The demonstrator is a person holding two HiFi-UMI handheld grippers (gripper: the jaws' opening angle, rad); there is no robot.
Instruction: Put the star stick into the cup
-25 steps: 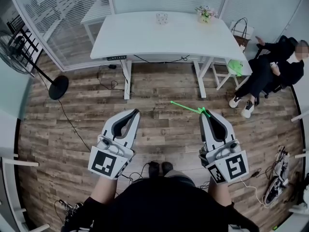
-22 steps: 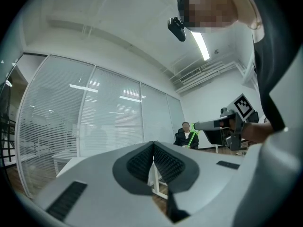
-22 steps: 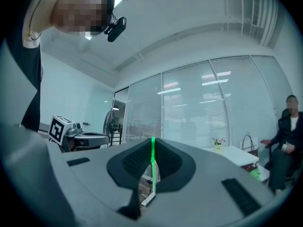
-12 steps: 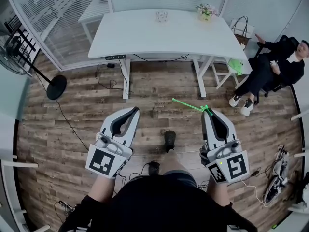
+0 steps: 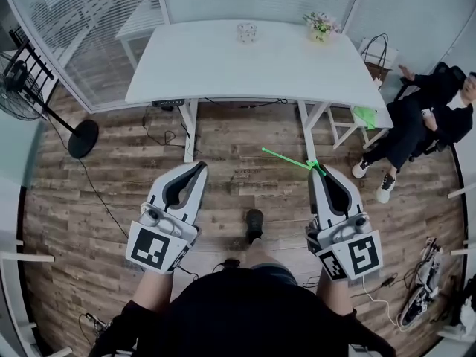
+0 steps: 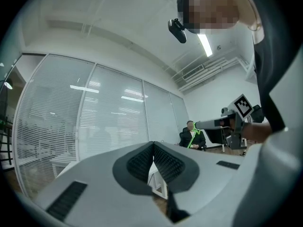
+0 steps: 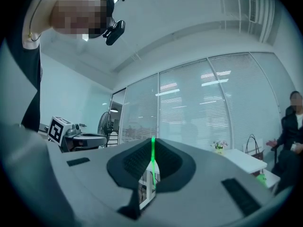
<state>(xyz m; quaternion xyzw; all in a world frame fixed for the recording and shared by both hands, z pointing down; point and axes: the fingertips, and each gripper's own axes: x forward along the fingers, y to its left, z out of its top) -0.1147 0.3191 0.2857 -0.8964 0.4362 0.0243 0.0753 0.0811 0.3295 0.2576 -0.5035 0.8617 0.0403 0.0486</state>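
We are holding the thin bright-green plastic star stick [image 5: 286, 159] clamped in the jaws of the right gripper [image 5: 321, 171]. In the right gripper view its shaft is showing as a green line pinched between the ribbed dark pads. The left gripper [image 5: 200, 167] is keeping its jaws pressed together on nothing.

The stick is hanging over the wooden floor [image 5: 245, 188], on our side of the wide white worktop [image 5: 223, 65] and near its right-hand leg. Its long axis is lying almost level, slanting out from the jaws leftward and toward the worktop. A wider green bit just at the jaws may be the star; we cannot tell.

The small pale patterned cup [image 5: 247, 32] is standing near the worktop's far edge, about mid-width, well apart from both grippers. We are judging that the stick's free end needs tipping downward over the cup's mouth.
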